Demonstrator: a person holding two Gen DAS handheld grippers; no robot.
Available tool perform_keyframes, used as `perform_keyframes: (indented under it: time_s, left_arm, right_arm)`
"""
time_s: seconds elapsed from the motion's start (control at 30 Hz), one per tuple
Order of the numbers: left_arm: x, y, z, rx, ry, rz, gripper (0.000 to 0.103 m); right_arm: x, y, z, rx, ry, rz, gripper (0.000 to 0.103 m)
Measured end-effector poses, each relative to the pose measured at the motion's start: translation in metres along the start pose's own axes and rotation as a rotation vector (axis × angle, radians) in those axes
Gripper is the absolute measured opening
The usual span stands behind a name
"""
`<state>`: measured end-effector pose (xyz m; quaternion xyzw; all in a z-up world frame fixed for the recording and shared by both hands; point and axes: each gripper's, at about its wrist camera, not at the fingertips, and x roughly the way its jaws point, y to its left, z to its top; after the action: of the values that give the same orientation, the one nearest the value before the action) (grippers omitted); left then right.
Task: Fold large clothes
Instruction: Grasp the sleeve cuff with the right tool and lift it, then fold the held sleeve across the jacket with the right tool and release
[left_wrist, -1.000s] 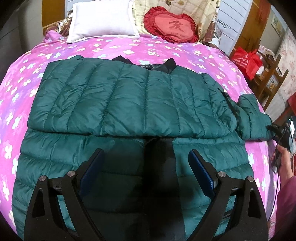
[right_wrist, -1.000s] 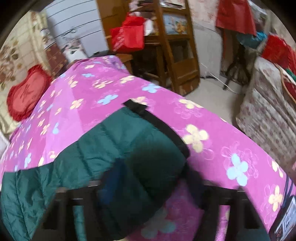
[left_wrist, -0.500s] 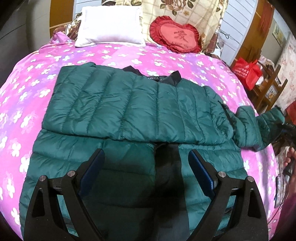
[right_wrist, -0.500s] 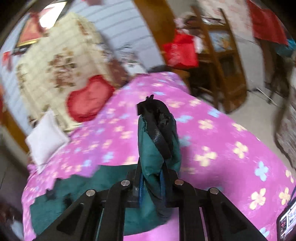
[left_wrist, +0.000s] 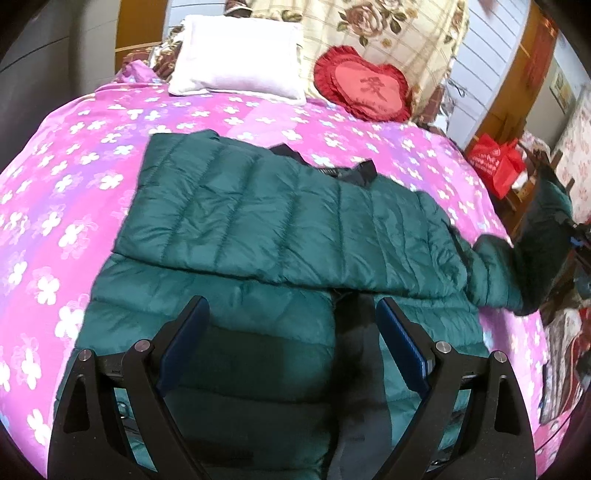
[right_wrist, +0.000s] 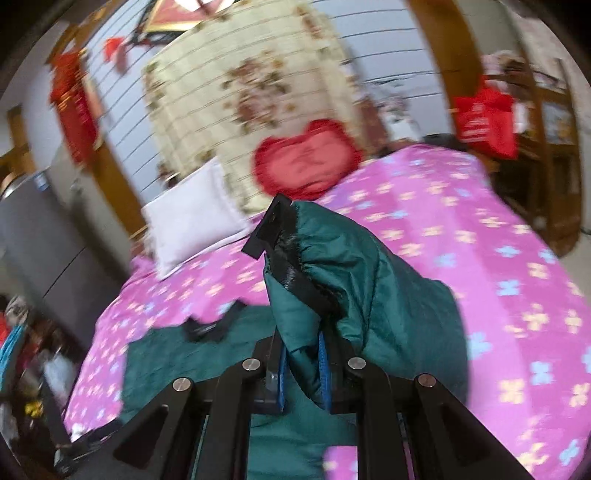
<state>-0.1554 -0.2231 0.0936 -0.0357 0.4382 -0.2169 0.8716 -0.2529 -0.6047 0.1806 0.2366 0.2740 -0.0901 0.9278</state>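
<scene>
Our right gripper (right_wrist: 302, 373) pinches the sleeve cuff (right_wrist: 295, 266). The puffer jacket (left_wrist: 280, 229) lies toward ten o'clock; our left gripper (left_wrist: 291, 336) gapes empty

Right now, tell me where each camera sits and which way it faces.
Left wrist: above the bed's foot, looking toward the headboard over the green jacket; the open left gripper shows.
Right wrist: low at the bed's right side, facing the headboard; the right gripper is shut on the sleeve cuff.
Shared: the jacket, white pillow, red heart cushion, pink bedspread.
</scene>
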Motion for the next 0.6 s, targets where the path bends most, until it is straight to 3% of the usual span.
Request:
perform_keyframes:
  time_s: [0.37, 0.6]
  left_arm:
    - [-0.011, 0.04, 0.005, -0.08, -0.022, 0.008, 0.092]
    - [-0.011, 0.065, 0.006, -0.12, -0.017, 0.022, 0.092]
  right_arm:
    - [0.108, 0.148, -0.054, -0.155, 0.213, 0.224, 0.013]
    - [0.183, 0.203, -0.1, -0.186, 0.318, 0.249, 0.014]
